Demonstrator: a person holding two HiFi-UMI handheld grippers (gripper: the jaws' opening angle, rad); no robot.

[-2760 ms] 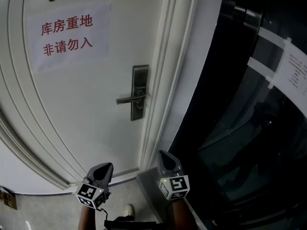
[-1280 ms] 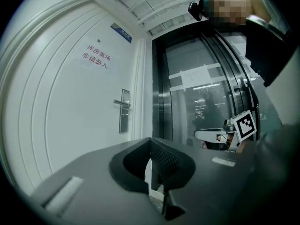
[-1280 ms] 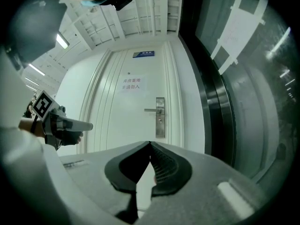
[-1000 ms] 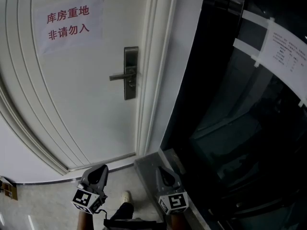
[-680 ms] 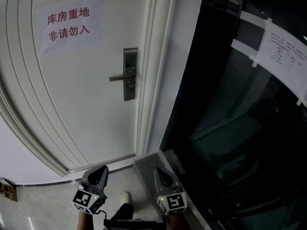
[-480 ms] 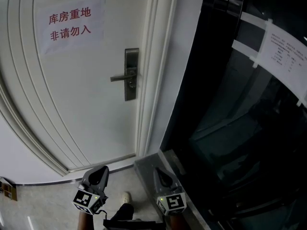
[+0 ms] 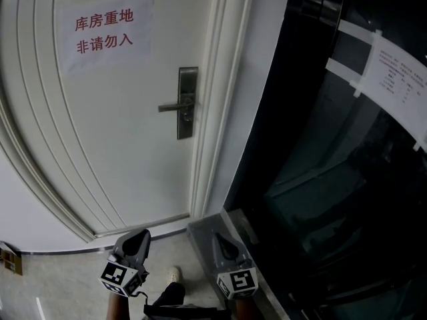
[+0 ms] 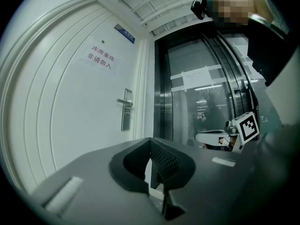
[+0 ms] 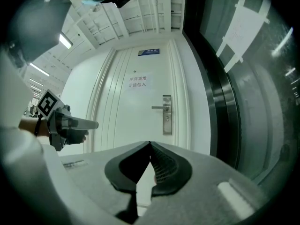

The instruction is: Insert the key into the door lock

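A white door (image 7: 120,145) stands beside a dark glass wall (image 7: 347,179), with a paper sign (image 7: 107,33) high on it. Low down, well apart from the door, the left gripper (image 7: 141,234) and right gripper (image 7: 223,239) both have their jaws closed together. The door lock (image 7: 186,119) sits near the door's right edge, just under the lever handle (image 7: 173,107)

I see a paper notice (image 7: 107,33) with red characters at eleven o'clock, a dark glass wall (image 7: 320,179) filling three o'clock with a taped white sheet (image 7: 400,79) at two, and a pale shoe (image 7: 175,273) at six.

One white door (image 7: 120,145), one lock plate (image 7: 187,103), two grippers (image 7: 141,235) (image 7: 222,239).
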